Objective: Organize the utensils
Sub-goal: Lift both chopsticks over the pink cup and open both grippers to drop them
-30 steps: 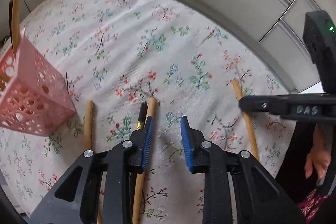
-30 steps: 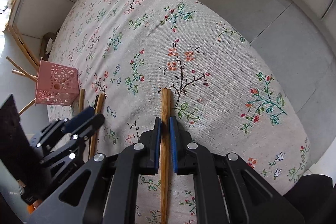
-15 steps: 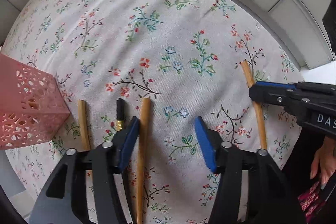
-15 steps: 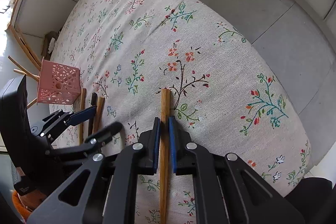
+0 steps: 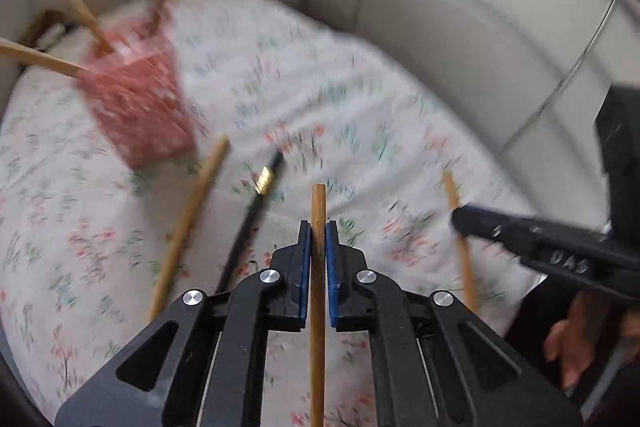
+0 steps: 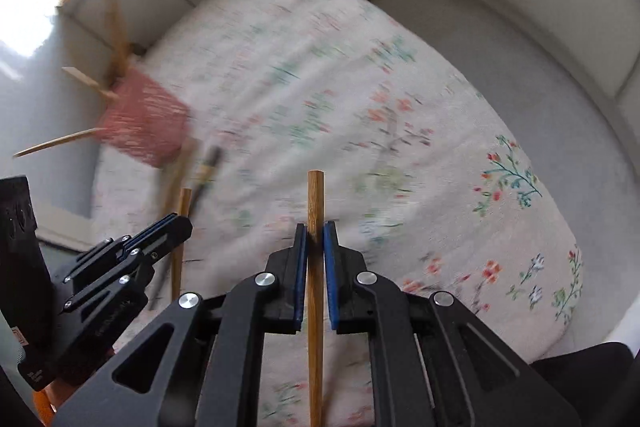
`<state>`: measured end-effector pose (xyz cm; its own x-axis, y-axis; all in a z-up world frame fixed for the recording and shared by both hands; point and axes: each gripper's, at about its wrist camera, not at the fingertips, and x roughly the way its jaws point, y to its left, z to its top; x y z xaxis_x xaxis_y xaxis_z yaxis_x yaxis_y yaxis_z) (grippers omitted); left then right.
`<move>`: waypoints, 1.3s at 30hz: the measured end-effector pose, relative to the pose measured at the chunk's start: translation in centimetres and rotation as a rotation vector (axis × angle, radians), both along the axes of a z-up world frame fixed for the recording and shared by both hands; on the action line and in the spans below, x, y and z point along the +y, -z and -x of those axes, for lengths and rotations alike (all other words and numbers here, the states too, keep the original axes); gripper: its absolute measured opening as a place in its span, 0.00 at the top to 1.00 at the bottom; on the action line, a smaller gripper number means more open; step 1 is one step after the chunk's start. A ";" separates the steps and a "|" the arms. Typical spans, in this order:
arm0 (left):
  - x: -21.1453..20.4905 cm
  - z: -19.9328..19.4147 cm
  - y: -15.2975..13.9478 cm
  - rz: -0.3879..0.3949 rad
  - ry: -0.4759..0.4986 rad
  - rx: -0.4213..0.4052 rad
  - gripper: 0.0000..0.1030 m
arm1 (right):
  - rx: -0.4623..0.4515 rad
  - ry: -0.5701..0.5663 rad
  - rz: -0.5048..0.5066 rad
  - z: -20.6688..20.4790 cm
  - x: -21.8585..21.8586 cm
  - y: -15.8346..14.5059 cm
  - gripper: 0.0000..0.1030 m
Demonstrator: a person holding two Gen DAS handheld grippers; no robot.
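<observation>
On my left wrist view, the left claw (image 5: pixel 318 241) is pinched tight on a stick (image 5: pixel 318 211), blue pads (image 5: pixel 305 259) pressing it from both sides. The stick runs straight along the claw's axis, its blunt end poking out ahead of the tips and the rest passing back between the arms. Ahead and to the left of the claw stands the pink basket (image 5: pixel 136 107), blurred, with several sticks (image 5: pixel 76 3) leaning out of its top. Between basket and claw, on the floral cloth (image 5: pixel 360 99), lie a second stick (image 5: pixel 188 223) and a black piece (image 5: pixel 256 203) with a gold band, both left of the tips and angled toward the basket. Off to the right I see the right claw (image 5: pixel 460 217) side-on, with its own stick (image 5: pixel 460 239) crossing it.

On my right wrist view, the right claw (image 6: pixel 315 241) is likewise clamped on a stick (image 6: pixel 315 203), which stands out ahead of the tips and runs back between the arms. The left claw (image 6: pixel 180 223) shows at the lower left, its stick (image 6: pixel 182 227) running through the tips. The basket (image 6: pixel 144 119) is far ahead and left, too smeared for detail, with sticks (image 6: pixel 84 77) splaying from it. Just right of the basket lie the blurred black piece (image 6: pixel 206 167) and another stick (image 6: pixel 178 171). The cloth (image 6: pixel 500 219) spreads ahead and right of the claw.
</observation>
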<state>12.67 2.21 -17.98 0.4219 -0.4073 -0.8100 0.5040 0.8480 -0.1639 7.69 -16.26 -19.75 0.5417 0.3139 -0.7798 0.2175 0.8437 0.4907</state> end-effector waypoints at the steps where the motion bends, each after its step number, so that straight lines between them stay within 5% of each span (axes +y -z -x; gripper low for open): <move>1: 1.3 1.1 -1.5 0.058 -0.020 -0.039 0.94 | -0.053 -0.005 0.015 0.7 0.3 -1.4 0.92; 9: 4.2 6.3 -12.0 0.240 -0.078 -0.294 0.94 | -0.324 -0.060 0.112 4.8 1.8 -10.2 0.92; 23: 3.7 5.6 -25.1 0.267 -0.153 -0.587 0.94 | -0.583 -0.043 0.177 2.3 1.5 -24.0 0.92; 30: 4.6 0.9 -26.4 0.241 -0.256 -0.653 0.94 | -0.664 -0.001 0.131 -2.2 1.4 -26.6 0.92; 39: 5.0 -6.0 -22.3 0.159 -0.320 -0.623 0.94 | -0.660 -0.017 0.138 -7.7 3.7 -24.0 0.92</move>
<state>18.64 7.17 4.37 0.9051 -0.2796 -0.3203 0.2749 0.9595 -0.0607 15.38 -12.59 4.29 0.9143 0.2477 -0.3203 -0.1050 0.9091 0.4032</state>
